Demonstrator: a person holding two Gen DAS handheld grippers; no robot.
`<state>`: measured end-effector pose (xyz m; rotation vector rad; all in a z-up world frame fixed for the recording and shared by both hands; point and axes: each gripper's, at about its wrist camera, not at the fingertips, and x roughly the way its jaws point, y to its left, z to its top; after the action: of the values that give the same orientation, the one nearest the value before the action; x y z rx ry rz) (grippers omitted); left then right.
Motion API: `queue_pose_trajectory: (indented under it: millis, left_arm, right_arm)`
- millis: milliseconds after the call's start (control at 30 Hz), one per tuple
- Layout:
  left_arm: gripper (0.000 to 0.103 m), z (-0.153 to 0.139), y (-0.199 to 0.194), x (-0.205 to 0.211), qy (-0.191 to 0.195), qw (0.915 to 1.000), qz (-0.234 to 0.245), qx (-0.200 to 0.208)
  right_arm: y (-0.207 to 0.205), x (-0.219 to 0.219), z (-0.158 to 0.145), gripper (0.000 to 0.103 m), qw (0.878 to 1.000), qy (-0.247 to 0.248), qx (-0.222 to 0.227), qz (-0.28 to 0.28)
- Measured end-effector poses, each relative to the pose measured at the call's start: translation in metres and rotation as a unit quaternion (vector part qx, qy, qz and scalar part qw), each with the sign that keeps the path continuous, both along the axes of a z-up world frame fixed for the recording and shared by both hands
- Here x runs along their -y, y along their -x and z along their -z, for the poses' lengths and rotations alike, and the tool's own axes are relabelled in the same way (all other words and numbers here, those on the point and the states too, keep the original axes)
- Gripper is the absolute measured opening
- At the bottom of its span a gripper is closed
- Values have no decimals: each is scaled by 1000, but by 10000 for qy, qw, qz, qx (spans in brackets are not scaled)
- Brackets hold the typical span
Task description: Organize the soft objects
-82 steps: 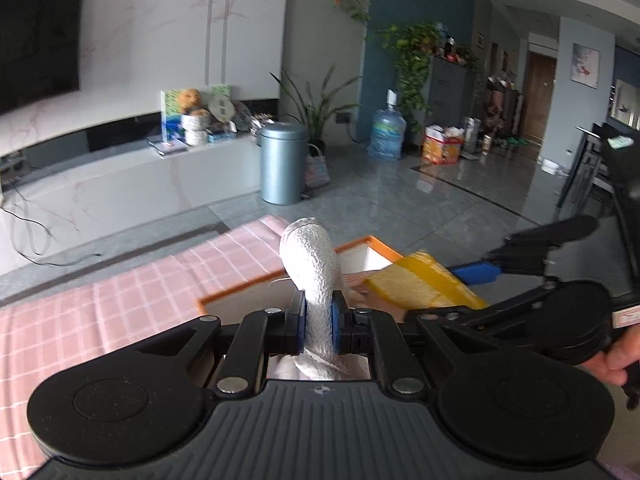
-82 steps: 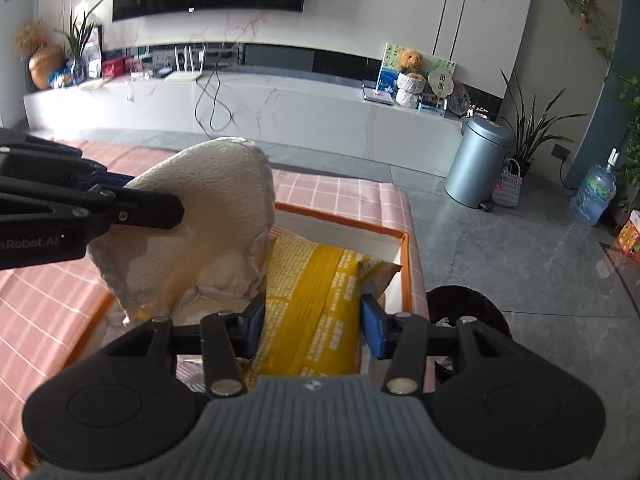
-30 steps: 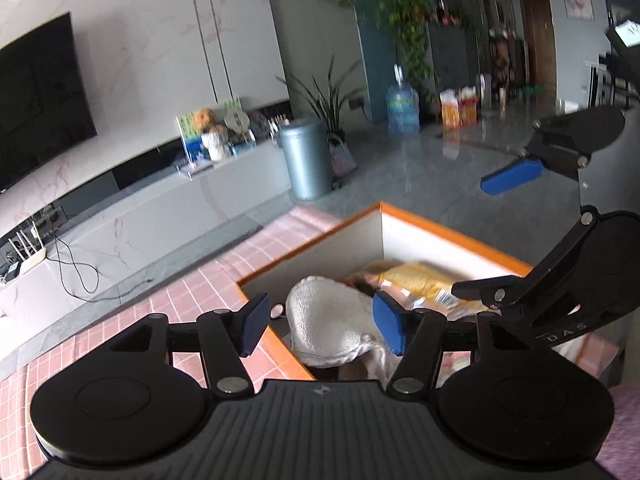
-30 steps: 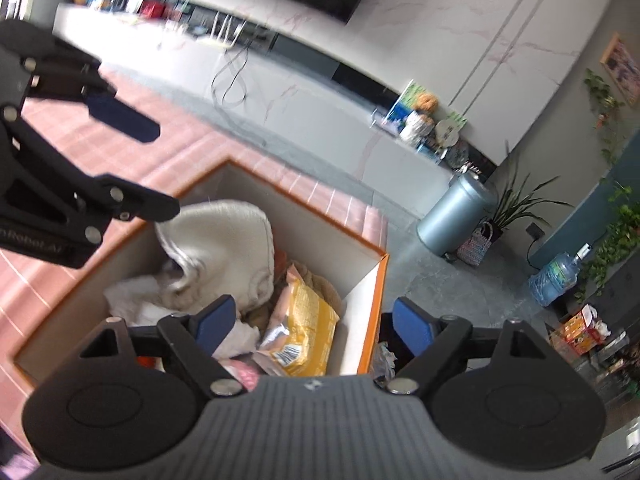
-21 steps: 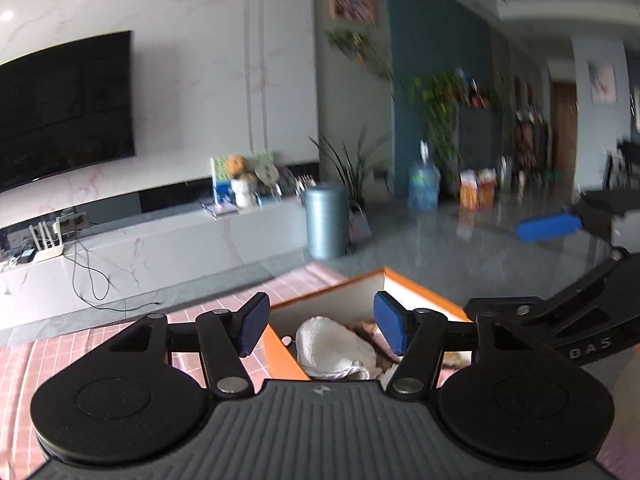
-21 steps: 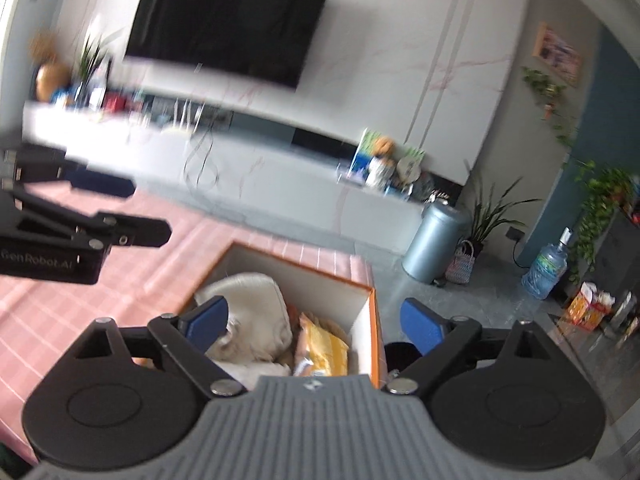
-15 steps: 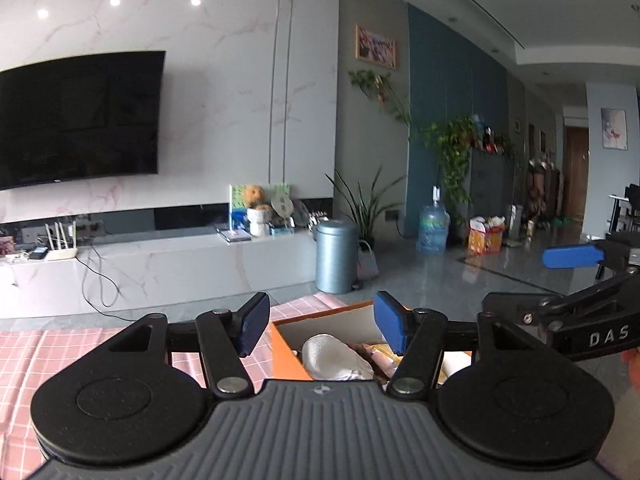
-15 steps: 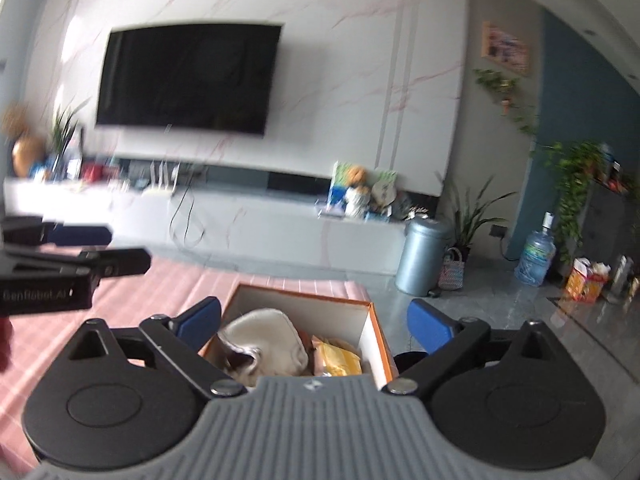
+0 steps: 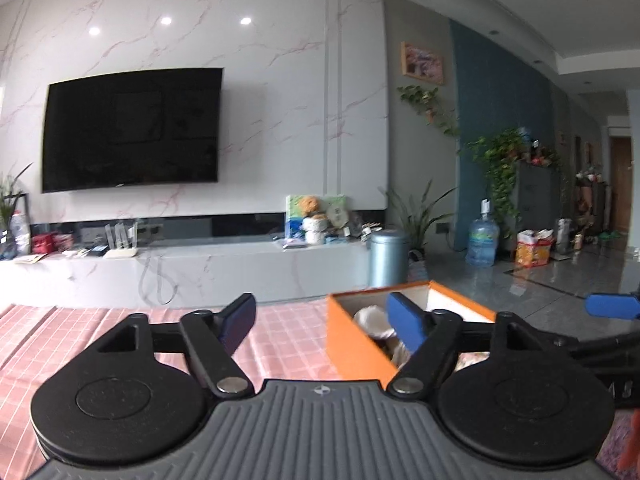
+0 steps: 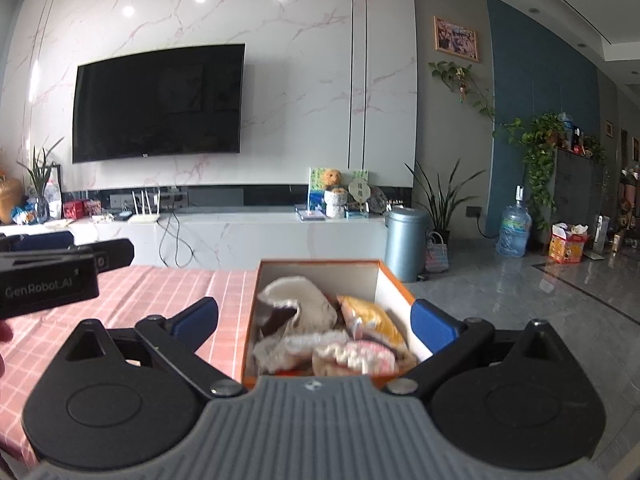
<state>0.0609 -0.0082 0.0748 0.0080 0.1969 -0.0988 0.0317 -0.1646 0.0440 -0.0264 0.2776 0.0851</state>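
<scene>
An orange box (image 10: 394, 278) with white inner walls stands on the pink checked tablecloth (image 10: 160, 292) near the table's right end. It holds a cream towel (image 10: 298, 304), a yellow packet (image 10: 374, 314) and other soft pieces. My right gripper (image 10: 316, 320) is open and empty, level with the box's near side. My left gripper (image 9: 324, 320) is open and empty, to the left of the box (image 9: 352, 342). The cream towel (image 9: 370, 320) shows inside it. The left gripper's body (image 10: 52, 276) shows at the left of the right wrist view.
A white TV bench (image 10: 240, 236) with a black TV (image 10: 158, 104) above it lines the far wall. A grey bin (image 10: 406, 240), plants and a water bottle (image 10: 513, 230) stand on the grey floor at the right. The tablecloth stretches left of the box.
The left gripper let go of the cream towel and the right gripper let go of the yellow packet; both now lie in the box. Both grippers drew back and levelled out.
</scene>
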Motion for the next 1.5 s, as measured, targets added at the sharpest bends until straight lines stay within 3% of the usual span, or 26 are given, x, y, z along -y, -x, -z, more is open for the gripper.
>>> queue_pose_trajectory:
  millis: [267, 400, 567, 867, 1500]
  left_arm:
    - [92, 33, 1, 3, 108, 9977, -165, -648]
    - [93, 52, -7, 6, -72, 9937, -178, -1108]
    - [94, 63, -11, 6, -105, 9900, -241, -1387]
    - [94, 82, -7, 7, -78, 9810, -241, -1922]
    - [94, 76, -3, 5, -104, 9801, -307, -1957]
  right_arm:
    - [-6, 3, 26, 100, 9986, -186, -481, 77]
    - [-16, 4, 37, 100, 9965, -286, -783, 38]
    - [-26, 4, 45, 100, 9940, -335, -1027, 140]
    - [-32, 2, 50, 100, 9930, -313, -1121, 207]
    - [-34, 3, 50, 100, 9927, -377, -1124, 212]
